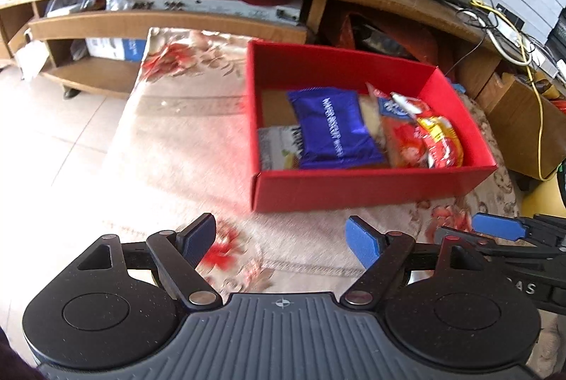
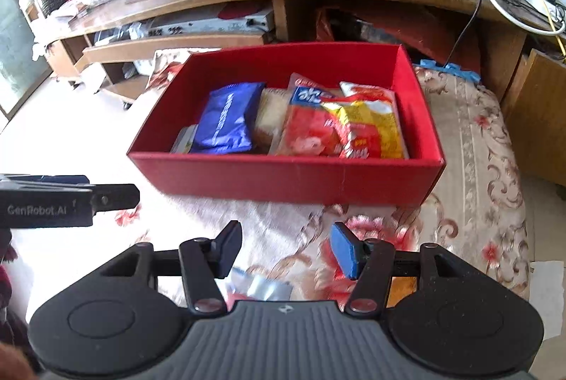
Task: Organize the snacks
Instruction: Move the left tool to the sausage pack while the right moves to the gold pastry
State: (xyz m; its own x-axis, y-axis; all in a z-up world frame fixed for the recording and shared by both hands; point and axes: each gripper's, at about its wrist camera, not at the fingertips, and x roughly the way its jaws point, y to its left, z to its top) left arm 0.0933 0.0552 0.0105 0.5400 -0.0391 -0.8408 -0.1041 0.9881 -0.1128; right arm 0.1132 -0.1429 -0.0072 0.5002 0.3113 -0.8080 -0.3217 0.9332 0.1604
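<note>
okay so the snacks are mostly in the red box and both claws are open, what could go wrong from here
1. A silvery packet lies just under the right claw, partly hidden by it, so it could be missed or pinned.
2. The yellow and red bag lies on top of other packets in the red box; adding more might push it out.
3. The left claw is close beside the right; they might collide.

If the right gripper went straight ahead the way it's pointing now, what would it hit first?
Probably the near wall of the red box. The right gripper is open and empty above the floral cloth, aimed at the box, though depth is uncertain.
</note>
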